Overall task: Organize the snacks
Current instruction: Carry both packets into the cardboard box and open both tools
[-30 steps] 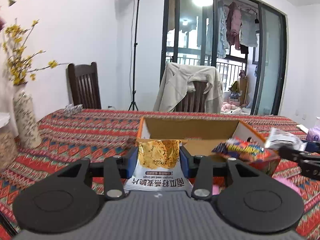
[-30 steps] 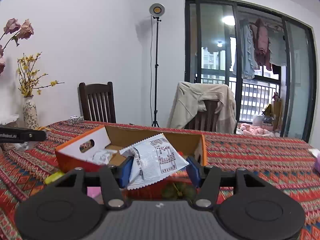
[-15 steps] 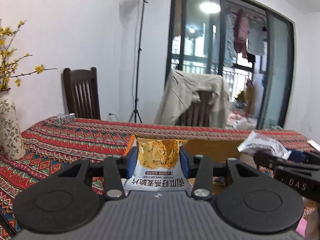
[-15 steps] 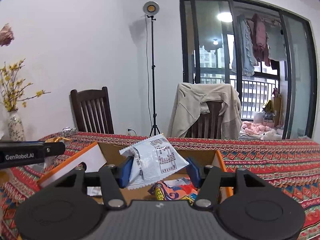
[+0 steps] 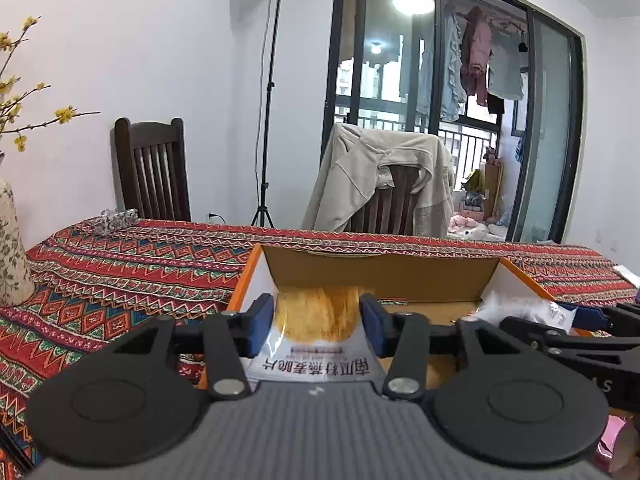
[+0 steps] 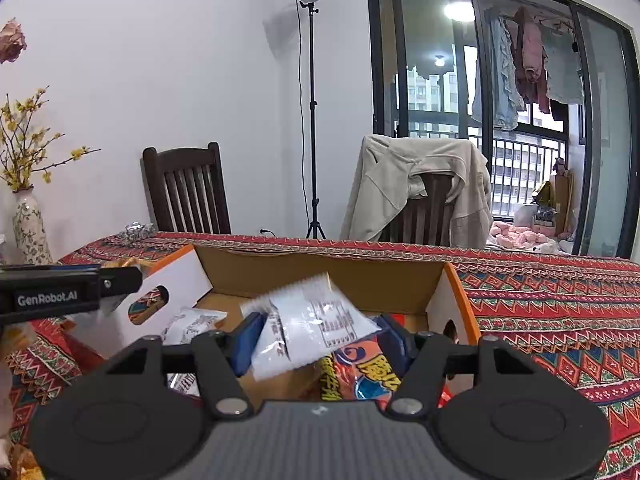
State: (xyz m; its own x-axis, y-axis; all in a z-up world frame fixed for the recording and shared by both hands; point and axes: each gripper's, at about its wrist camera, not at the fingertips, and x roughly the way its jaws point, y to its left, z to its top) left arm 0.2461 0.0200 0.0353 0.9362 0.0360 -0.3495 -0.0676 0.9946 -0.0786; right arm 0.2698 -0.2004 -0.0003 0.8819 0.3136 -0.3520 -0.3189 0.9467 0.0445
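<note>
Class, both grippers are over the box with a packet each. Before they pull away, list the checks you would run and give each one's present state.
1. Left gripper over the box: ok.
2. Left jaws, just opening, clear of the yellow packet: cannot tell, it is blurred.
3. Right gripper over the box: ok.
4. Right jaws, just opening, clear of the white packet: ok, a gap shows on each side.
5. Room in the box: ok, bare floor shows.
6. The grippers apart from each other: ok.

A patterned red tablecloth (image 5: 132, 264) covers the table. Behind it stand a dark wooden chair (image 5: 152, 172), a light stand (image 6: 311, 120) and a second chair draped with a beige jacket (image 6: 416, 184). A floral vase (image 6: 30, 228) holds yellow blossom branches.
</note>
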